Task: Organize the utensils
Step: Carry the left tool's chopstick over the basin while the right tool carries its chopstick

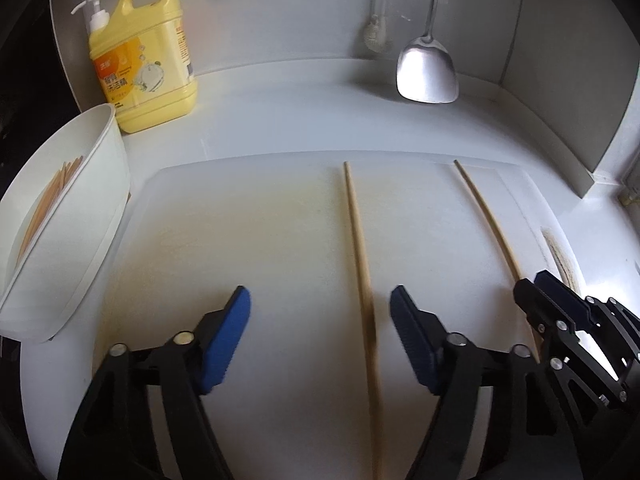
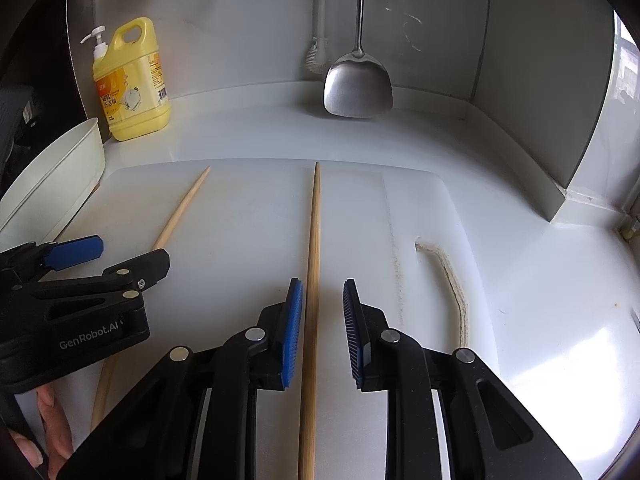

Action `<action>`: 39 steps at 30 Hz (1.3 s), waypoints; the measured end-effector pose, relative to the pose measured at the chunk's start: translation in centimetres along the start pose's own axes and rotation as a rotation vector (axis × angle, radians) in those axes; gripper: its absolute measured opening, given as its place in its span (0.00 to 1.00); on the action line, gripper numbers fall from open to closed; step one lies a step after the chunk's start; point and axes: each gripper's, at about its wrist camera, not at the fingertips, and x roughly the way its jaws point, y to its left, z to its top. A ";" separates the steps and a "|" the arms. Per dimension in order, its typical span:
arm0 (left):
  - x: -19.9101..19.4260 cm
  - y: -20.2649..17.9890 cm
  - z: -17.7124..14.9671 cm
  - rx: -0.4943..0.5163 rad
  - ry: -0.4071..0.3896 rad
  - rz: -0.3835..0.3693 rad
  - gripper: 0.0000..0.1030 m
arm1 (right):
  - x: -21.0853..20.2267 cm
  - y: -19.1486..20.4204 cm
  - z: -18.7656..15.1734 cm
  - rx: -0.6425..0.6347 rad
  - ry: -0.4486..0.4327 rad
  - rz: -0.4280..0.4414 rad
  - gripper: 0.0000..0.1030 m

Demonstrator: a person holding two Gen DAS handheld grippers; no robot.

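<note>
Left tool (image 1: 320, 312) and right tool (image 2: 322, 308) each stand apart astride one chopstick (image 1: 362, 264), (image 2: 314, 248) on the cutting board (image 1: 248, 216). Close squarely, lift level, carry to the white tray (image 1: 100, 184) far left.

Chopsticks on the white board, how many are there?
2 on the board: one chopstick between the left claw's fingers, another chopstick between the right claw's. More lie in the white bin, uncountable.

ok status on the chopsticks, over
left tool open astride left chopstick. right tool open astride right chopstick. both on board. nothing blocking tray.
</note>
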 end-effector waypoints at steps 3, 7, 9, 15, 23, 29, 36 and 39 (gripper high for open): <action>-0.5 -1.2 -0.2 0.044 -0.009 -0.030 0.24 | -0.1 0.3 -0.1 -0.019 0.002 0.003 0.06; -0.5 -1.2 -0.2 0.047 -0.001 -0.053 0.07 | -0.2 0.2 -0.1 -0.009 -0.002 0.012 0.06; -0.6 -0.7 -0.1 0.025 0.013 -0.079 0.07 | -0.3 -0.1 0.0 0.010 0.002 0.029 0.06; -1.4 0.0 0.1 -0.013 0.056 -0.111 0.07 | -1.4 -0.9 0.3 0.085 0.015 0.092 0.06; -6.9 1.8 2.2 -0.039 0.053 -0.080 0.07 | -5.2 0.9 3.3 0.060 -0.017 0.176 0.06; -11.3 6.6 4.4 -0.114 0.019 -0.030 0.07 | -8.2 5.2 7.9 -0.001 -0.060 0.267 0.06; -14.2 17.1 5.7 -0.220 -0.038 0.043 0.07 | -8.8 15.2 13.1 -0.096 -0.106 0.362 0.06; -14.0 22.7 6.4 -0.241 -0.047 0.066 0.07 | -7.5 20.1 14.6 -0.100 -0.092 0.380 0.06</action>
